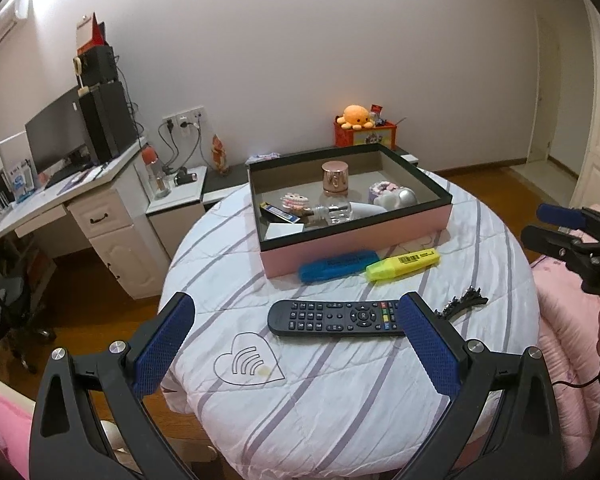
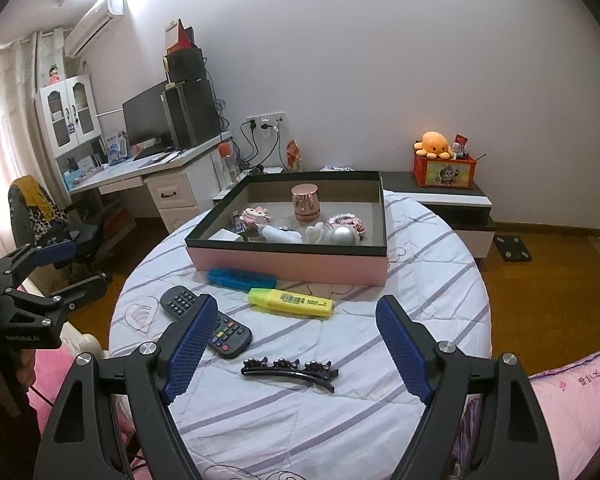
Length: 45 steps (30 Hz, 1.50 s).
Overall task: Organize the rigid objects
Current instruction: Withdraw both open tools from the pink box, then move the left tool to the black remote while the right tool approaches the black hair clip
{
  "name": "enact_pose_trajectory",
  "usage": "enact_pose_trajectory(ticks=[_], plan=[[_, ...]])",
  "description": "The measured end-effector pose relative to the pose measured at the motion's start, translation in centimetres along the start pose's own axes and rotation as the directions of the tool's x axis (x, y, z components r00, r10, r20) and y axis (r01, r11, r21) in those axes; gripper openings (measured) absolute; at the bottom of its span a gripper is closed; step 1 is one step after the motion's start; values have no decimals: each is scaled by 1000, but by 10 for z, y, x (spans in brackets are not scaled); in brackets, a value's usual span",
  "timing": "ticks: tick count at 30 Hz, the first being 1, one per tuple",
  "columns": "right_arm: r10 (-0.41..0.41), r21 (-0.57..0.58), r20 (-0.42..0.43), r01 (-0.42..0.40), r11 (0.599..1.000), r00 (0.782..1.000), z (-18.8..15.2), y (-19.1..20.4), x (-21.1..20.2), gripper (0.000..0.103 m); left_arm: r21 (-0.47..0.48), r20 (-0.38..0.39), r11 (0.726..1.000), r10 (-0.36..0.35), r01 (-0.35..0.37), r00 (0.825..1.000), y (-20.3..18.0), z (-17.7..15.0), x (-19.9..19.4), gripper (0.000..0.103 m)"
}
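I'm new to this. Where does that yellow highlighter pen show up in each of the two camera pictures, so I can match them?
Left wrist view: the yellow highlighter pen lies right of centre, on the striped cloth, just in front of the pink box.
Right wrist view: it lies near the centre, between the box and the black hair clip.
Shared landmark: the pink box with the black rim, directly behind the pen in both.

Your way to the pink box is blocked by the remote, blue case and highlighter; bare quilt lies nearest.
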State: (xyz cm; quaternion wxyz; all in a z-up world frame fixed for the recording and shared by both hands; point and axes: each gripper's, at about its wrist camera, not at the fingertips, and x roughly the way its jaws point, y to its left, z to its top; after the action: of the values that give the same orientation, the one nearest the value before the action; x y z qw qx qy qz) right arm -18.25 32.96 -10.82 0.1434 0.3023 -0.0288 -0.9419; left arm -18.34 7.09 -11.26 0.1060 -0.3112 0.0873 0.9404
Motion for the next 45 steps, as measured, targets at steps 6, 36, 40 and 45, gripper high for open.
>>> enact_pose_trajectory(ticks=[6,36,40,45], plan=[[-5,14,-37,6,1000,999,-6,-5,12,83,-6,-38,1000,2,-2,999,2,-2,16,103],[44,-173,-322,-104,979,946,-55,-16,101,83,-3,-244,1000,-28,28,969,8,-42,94,103],[28,-230,-328,-108,967,944,-52,-9,103,83,-16,-244,1000,-28,25,969,15,-43,94,103],[41,-226,-312,-116,967,949,-47,-2,89,84,-54,-236,998,-29,17,971,30,-43,98,103]])
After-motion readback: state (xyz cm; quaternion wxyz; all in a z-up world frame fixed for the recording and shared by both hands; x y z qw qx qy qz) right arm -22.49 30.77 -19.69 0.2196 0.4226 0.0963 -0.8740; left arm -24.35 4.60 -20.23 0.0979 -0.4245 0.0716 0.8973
